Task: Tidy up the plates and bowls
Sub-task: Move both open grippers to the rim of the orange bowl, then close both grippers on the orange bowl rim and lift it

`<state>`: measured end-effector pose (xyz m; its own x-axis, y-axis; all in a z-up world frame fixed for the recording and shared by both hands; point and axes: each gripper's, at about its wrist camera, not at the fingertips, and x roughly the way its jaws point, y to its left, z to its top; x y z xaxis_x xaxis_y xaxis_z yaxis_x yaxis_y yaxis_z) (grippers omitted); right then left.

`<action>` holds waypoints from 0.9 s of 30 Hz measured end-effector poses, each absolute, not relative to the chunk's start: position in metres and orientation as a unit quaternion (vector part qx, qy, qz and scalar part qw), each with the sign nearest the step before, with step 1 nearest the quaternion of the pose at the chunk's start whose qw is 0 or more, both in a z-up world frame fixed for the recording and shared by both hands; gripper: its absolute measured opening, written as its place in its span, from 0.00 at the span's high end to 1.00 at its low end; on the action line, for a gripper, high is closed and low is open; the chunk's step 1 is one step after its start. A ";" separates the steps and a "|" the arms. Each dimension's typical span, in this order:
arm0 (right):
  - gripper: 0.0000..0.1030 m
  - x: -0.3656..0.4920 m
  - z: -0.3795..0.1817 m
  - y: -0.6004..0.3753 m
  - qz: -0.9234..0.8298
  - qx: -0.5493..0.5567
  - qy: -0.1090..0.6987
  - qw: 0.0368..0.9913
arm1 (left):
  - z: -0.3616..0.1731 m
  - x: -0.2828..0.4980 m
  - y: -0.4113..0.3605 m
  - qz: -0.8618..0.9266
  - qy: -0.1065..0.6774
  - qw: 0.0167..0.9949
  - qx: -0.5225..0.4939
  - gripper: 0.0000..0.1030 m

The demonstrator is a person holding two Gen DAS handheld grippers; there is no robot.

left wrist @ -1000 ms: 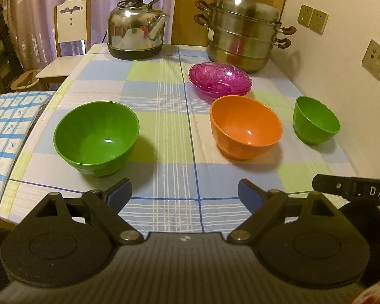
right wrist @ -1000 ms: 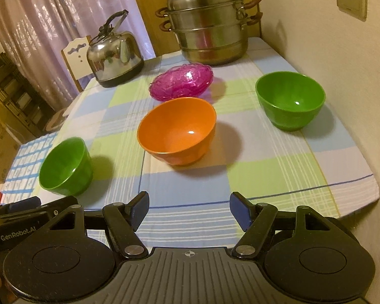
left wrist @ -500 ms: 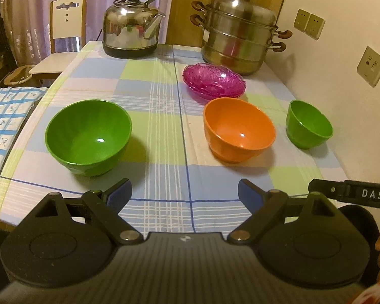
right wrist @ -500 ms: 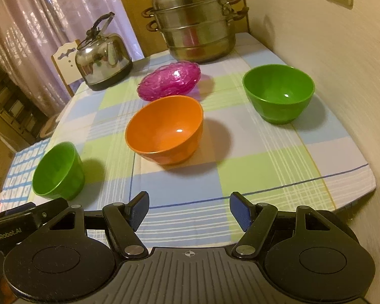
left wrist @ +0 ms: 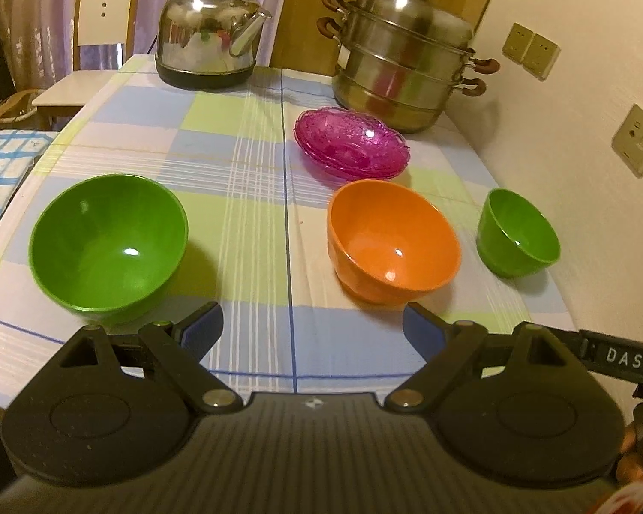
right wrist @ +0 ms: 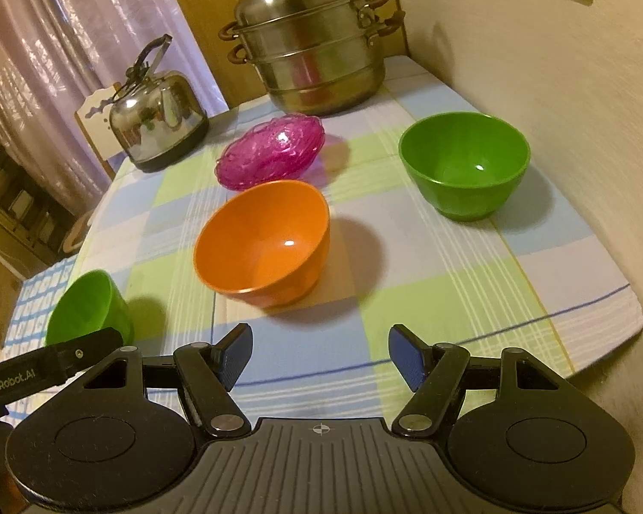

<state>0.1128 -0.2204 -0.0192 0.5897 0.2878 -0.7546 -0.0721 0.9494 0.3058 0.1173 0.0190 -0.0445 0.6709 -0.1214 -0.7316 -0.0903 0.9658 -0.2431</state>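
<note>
While both grippers gape, kettle [left wrist: 210,38], steamer pot [left wrist: 403,64] behind pink plates [left wrist: 351,145]

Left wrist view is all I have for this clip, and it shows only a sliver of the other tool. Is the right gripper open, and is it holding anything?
Observer: The right gripper is open and empty, its jaws wide apart.
Operator: What does it face?
Observer: The orange bowl stands ahead of it, slightly left of the gap between its fingers.
Operator: Is the green bowl by the wall empty?
Observer: Yes. The right wrist view shows the green bowl bare down to its bottom.
</note>
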 end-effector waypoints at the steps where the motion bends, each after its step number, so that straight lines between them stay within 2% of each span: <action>1: 0.32 0.116 -0.020 -0.220 0.101 0.123 0.443 0.882 | -0.046 0.122 0.020 -0.009 0.409 0.903 -0.134 0.13; 13: 0.32 0.183 -0.035 -0.213 0.101 0.128 0.451 0.877 | -0.067 0.190 0.022 -0.023 0.417 0.898 -0.136 0.14; 20: 0.33 0.218 -0.053 -0.208 0.096 0.122 0.456 0.876 | -0.092 0.227 0.018 -0.030 0.434 0.890 -0.134 0.33; 27: 0.49 0.239 -0.070 -0.204 0.096 0.115 0.470 0.870 | -0.113 0.247 0.014 -0.046 0.448 0.880 -0.149 0.52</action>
